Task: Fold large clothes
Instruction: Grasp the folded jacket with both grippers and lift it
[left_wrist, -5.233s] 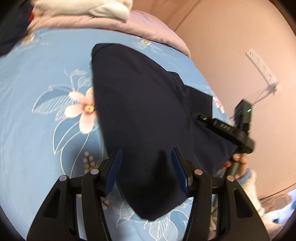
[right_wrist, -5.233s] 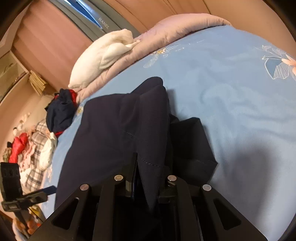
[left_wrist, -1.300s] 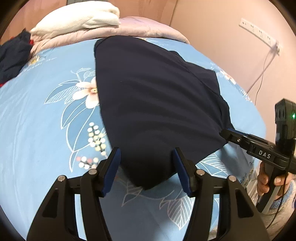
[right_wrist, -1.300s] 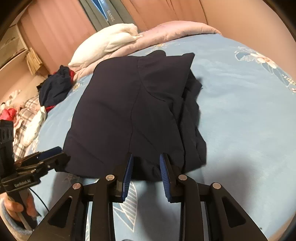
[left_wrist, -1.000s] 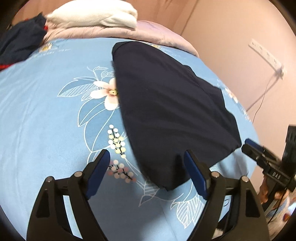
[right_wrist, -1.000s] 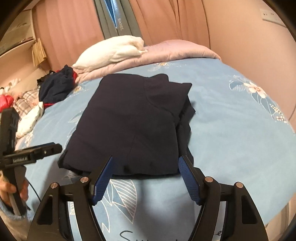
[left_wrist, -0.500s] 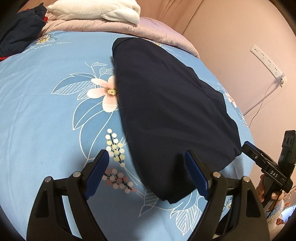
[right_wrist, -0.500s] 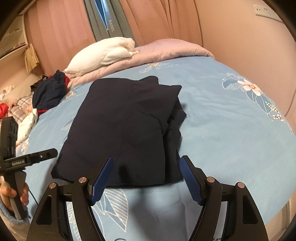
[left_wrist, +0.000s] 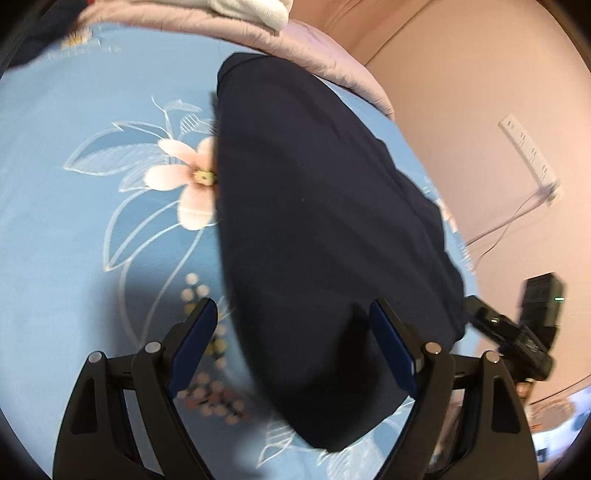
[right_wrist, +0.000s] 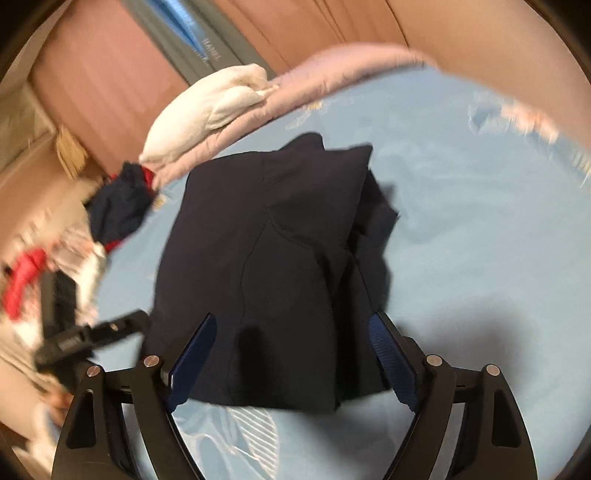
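A dark navy garment (left_wrist: 317, 229) lies folded into a long panel on the blue floral bedsheet (left_wrist: 74, 236); it also shows in the right wrist view (right_wrist: 280, 266). My left gripper (left_wrist: 295, 343) is open, its jaws wide over the garment's near left corner. My right gripper (right_wrist: 291, 350) is open over the garment's near edge, empty. The right gripper also shows at the garment's right corner in the left wrist view (left_wrist: 509, 332), and the left gripper shows at the left in the right wrist view (right_wrist: 92, 332).
A pink quilt (right_wrist: 332, 77) with a white pillow (right_wrist: 210, 107) lies at the bed's head. A pile of clothes (right_wrist: 118, 206) sits at the left. A wall socket strip and cable (left_wrist: 528, 155) are on the pink wall at the right.
Both grippers have moved in closer to the garment's near edge, still open. The garment has not moved. Both views are blurred by motion.
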